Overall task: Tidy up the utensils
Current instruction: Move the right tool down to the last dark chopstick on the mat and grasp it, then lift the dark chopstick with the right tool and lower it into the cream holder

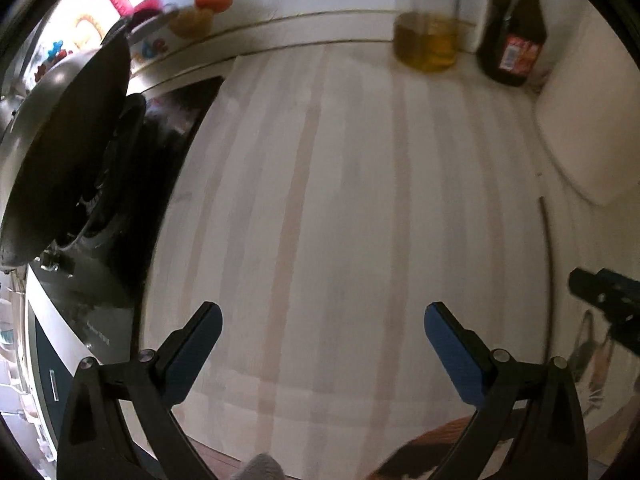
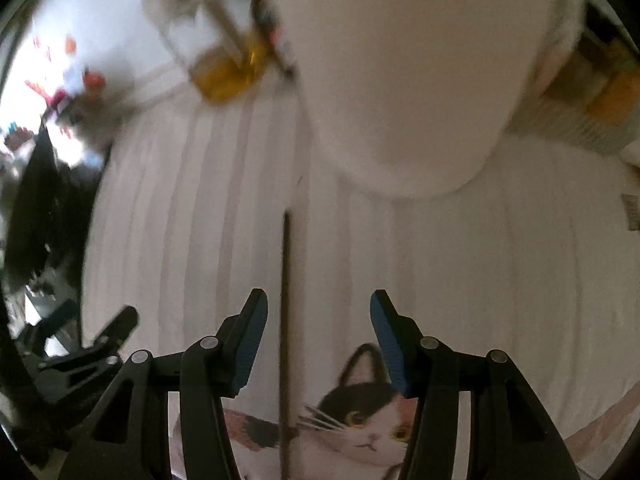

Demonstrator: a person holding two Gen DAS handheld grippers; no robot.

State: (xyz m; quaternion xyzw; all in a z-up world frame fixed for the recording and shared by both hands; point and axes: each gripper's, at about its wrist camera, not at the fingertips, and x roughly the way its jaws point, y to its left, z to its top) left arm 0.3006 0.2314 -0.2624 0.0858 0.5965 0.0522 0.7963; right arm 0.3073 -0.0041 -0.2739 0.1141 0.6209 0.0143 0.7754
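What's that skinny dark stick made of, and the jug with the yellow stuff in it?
The stick looks like dark wood or bamboo with a dull finish, probably a chopstick; blur leaves that open. The jug seems to be clear glass or plastic, since the yellow liquid shows through its wall.

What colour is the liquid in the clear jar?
Golden yellow liquid in the jar, seen best in the left wrist view.

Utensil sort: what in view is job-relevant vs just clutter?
Job:
- thin dark stick, likely a chopstick, lying on the striped counter
- right tongs, open around it
- left tongs, open and empty

Clutter:
- oil jar
- dark bottle
- pan on stove
- cat picture
- white container
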